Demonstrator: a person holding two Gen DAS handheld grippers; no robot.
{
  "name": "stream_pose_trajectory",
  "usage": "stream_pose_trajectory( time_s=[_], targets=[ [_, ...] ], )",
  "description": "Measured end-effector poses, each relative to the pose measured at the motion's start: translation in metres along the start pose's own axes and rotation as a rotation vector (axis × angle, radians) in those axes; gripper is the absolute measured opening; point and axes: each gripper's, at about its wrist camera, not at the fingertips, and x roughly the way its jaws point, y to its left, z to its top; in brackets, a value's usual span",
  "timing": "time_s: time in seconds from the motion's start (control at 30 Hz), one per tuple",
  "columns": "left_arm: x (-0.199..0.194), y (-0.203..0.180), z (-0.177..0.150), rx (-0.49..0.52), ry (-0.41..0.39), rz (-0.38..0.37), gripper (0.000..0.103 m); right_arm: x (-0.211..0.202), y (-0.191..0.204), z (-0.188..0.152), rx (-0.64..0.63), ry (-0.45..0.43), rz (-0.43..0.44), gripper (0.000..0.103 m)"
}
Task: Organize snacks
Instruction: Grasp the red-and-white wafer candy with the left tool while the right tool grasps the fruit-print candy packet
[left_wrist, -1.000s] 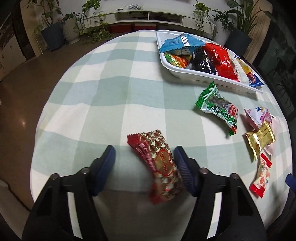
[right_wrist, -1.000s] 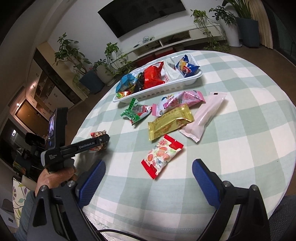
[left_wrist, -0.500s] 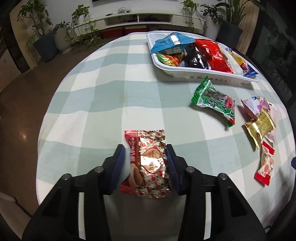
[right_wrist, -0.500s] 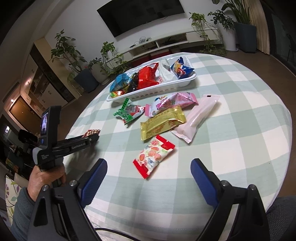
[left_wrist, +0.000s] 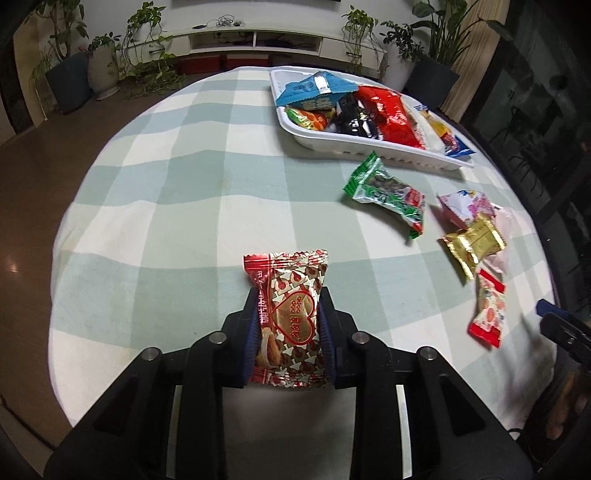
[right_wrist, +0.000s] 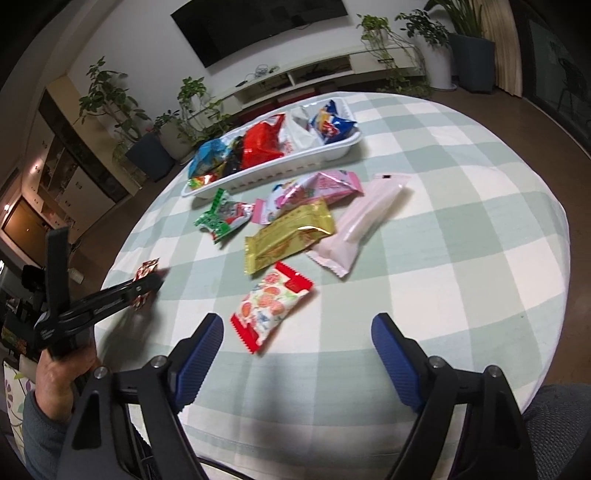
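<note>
right now the left tool (left_wrist: 287, 325) is closing its jaws onto the red heart-print snack (left_wrist: 288, 317), pads already pressing both sides of the wrapper, near the table's (left_wrist: 177, 184) near edge. so the pickup step is in hand. meanwhile the right tool (right_wrist: 295, 354) is narrowing with nothing gripped, the strawberry-print packet (right_wrist: 271, 304) just ahead of it. next, i'd say, lift the heart snack and carry it across to the white tray (left_wrist: 369, 149) at the far edge, finding room among the packets there.
</note>
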Motion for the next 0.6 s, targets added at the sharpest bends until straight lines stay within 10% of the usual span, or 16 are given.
stream_pose_trajectory(
  time_s=[0.6],
  targets=[
    [-0.012,-0.037,-0.025,0.009,-0.007,-0.143,0.026,0.048,0.037,0.007,-0.063,0.102,-0.045,0.085]
  ],
)
